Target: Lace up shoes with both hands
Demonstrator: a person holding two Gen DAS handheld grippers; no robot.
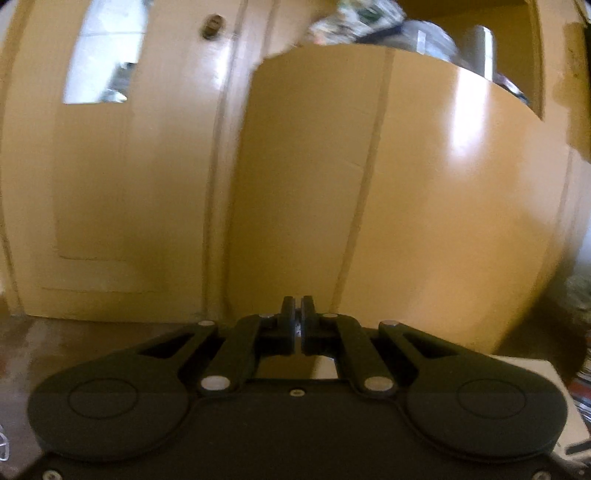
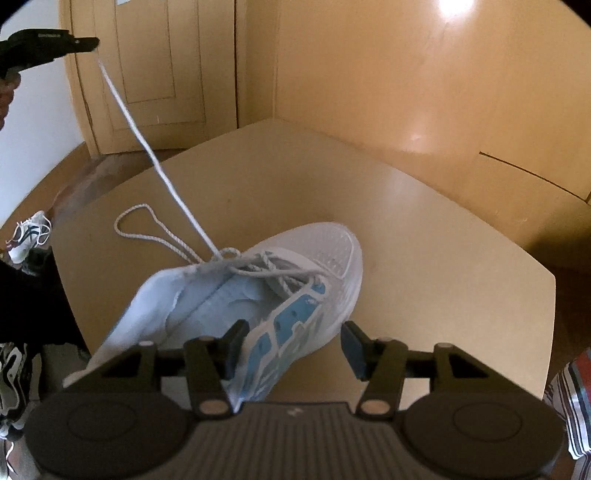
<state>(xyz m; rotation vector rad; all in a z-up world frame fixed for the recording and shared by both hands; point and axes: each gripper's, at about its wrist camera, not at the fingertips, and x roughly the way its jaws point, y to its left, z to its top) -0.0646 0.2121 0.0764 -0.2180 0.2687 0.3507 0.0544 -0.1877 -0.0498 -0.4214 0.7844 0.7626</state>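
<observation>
A white and light blue sneaker (image 2: 258, 295) lies on a beige table (image 2: 443, 258), toe pointing away. My right gripper (image 2: 291, 347) is open, its fingers astride the shoe's right side wall near the heel. My left gripper (image 2: 92, 42) is high at the upper left, shut on the end of a white lace (image 2: 147, 144) that runs taut from it down to the shoe's eyelets. A second lace loop (image 2: 144, 229) lies slack on the table. In the left wrist view the left gripper (image 1: 297, 314) is shut, with a sliver of white between its fingertips; no shoe shows.
Yellow-tan cabinet doors (image 2: 155, 74) and a wall (image 1: 406, 184) stand close behind the table. Other sneakers (image 2: 29, 236) lie on the floor at the left. Striped cloth (image 2: 572, 398) is at the lower right. Clutter (image 1: 369, 18) sits on top of the cabinet.
</observation>
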